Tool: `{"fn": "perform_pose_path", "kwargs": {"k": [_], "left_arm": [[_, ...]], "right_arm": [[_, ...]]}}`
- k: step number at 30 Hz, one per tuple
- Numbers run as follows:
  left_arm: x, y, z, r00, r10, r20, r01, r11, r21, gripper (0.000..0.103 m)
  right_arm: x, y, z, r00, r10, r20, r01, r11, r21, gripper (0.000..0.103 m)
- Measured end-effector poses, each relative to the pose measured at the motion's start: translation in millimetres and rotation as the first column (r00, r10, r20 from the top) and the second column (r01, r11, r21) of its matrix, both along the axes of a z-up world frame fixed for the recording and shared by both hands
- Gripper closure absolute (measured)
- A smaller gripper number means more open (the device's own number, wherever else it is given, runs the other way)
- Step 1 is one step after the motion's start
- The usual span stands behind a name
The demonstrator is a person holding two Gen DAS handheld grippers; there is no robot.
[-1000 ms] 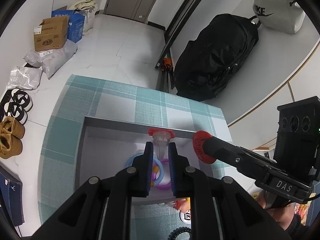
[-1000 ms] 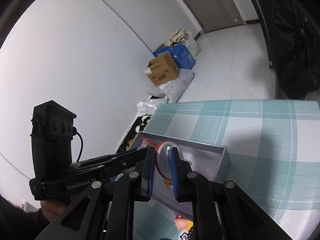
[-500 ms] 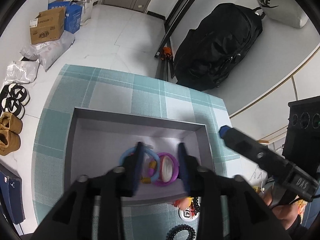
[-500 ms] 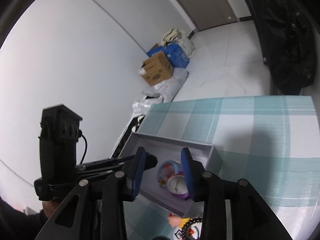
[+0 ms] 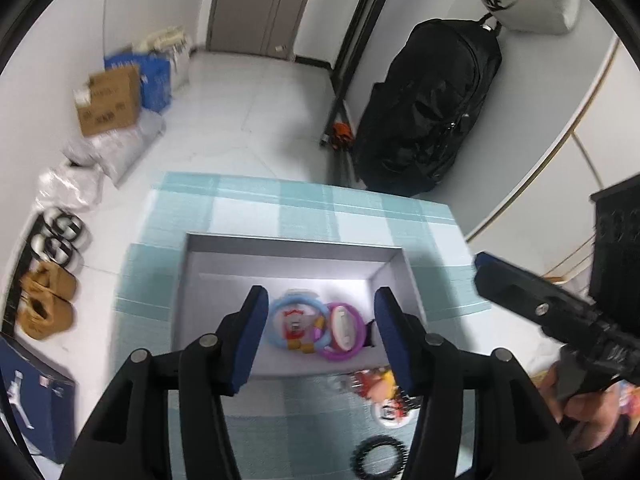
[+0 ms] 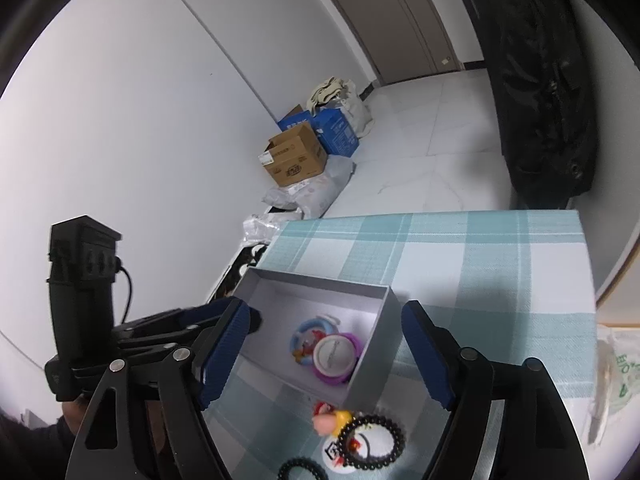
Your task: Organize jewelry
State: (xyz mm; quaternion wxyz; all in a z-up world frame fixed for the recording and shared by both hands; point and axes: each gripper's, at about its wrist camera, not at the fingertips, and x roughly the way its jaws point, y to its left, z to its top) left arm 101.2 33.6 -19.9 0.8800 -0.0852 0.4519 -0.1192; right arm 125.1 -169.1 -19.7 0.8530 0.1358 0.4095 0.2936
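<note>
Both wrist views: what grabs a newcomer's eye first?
The grey box on the teal checked tablecloth, holding a blue ring beside a purple ring at its near end. Framing it, the left gripper and right gripper hang over the box, jaws opening with nothing between them. Just outside the box's near wall lie a black bead bracelet and a small cartoon charm.
</note>
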Motion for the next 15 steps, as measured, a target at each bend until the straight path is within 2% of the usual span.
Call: {"fn": "perform_pose_path", "kwargs": {"k": [3,5,15], "left_arm": [[-13,-4,5,0.999,-0.007,0.051,0.004,0.998,0.057,0.051],[-21,-5,7,0.998,-0.009,0.066,0.005,0.998,0.063,0.042],[-51,5,6,0.996,0.032,0.085,-0.033,0.999,0.009,0.034]], "right_arm": [[-8,0,3,1.000,-0.014,0.027,0.015,0.999,-0.037,0.016],[-15,1,4,0.999,-0.011,0.040,0.013,0.998,-0.057,0.013],[-56,-6,8,0.994,-0.021,0.111,0.035,0.991,-0.126,0.000]]}}
